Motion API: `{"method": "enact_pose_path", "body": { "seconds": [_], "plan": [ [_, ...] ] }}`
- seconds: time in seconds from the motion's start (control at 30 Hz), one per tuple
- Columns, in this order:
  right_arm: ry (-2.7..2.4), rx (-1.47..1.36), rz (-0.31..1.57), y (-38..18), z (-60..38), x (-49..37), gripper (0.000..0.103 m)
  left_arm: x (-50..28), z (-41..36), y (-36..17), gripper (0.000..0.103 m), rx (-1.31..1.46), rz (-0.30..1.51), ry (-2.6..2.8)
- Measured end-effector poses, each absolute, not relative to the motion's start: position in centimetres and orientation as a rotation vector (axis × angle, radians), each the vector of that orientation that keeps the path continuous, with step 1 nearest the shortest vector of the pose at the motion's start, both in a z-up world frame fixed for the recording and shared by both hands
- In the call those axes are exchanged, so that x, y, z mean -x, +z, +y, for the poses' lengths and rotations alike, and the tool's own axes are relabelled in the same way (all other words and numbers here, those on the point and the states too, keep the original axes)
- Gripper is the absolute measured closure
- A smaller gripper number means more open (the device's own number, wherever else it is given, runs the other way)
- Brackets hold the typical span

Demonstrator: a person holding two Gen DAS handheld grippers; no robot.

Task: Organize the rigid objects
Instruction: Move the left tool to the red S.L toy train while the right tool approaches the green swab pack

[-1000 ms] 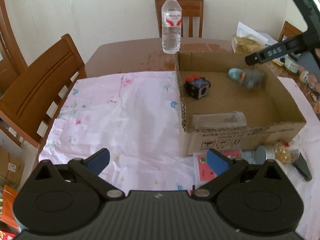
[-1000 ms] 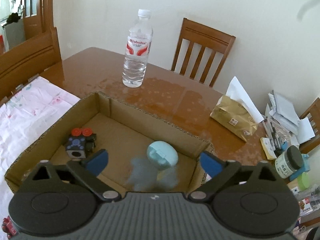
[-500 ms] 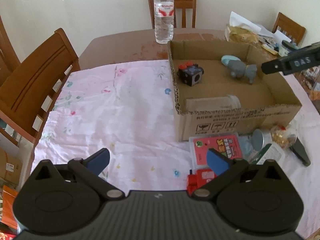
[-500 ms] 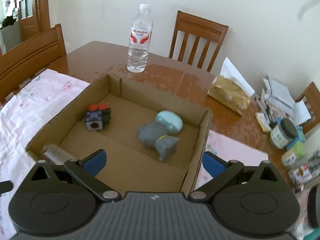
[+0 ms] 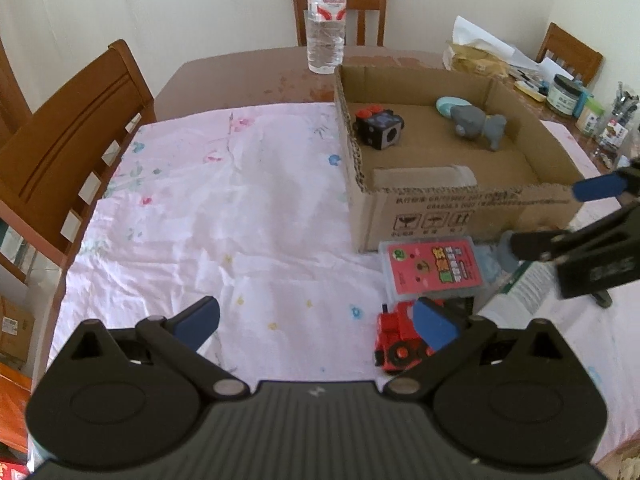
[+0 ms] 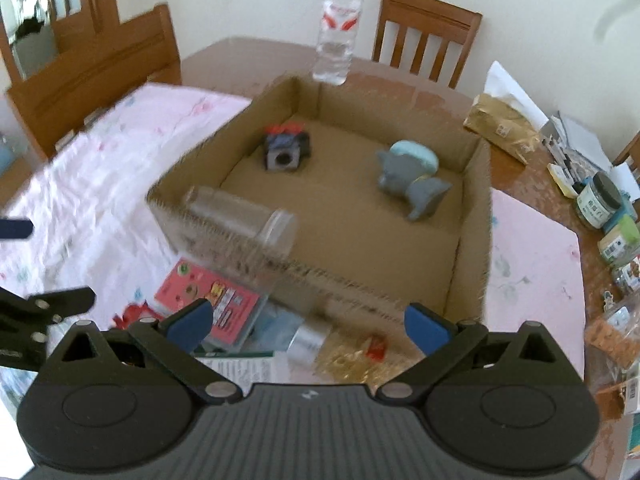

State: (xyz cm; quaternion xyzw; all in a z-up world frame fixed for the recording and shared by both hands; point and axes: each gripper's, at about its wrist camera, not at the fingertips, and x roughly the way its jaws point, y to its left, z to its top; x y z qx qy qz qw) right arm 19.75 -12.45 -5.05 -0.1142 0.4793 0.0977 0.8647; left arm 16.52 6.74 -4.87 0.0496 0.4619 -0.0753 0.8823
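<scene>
Toys (image 5: 478,126) lie in the box (image 5: 460,196); both grippers (image 5: 316,318) (image 6: 306,322) gape wide, empty; next, pick up the red truck (image 5: 396,344).

Soft daylight; fisheye edges bent; right wrist view motion-blurred, left sharper.

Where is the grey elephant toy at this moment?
The grey elephant toy lies inside the open cardboard box, toward its far right corner, touching a light blue rounded object; the black cube toy sits apart to its left.
</scene>
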Motion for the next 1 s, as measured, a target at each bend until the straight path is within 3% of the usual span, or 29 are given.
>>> {"method": "enact_pose_path", "body": {
  "seconds": [1.0],
  "plan": [
    [0.203,0.247,1.171,-10.4,-11.5,-13.9,0.0,-15.1,6.3,-6.1,0.001,-0.136,0.995,-0.301]
  ]
}}
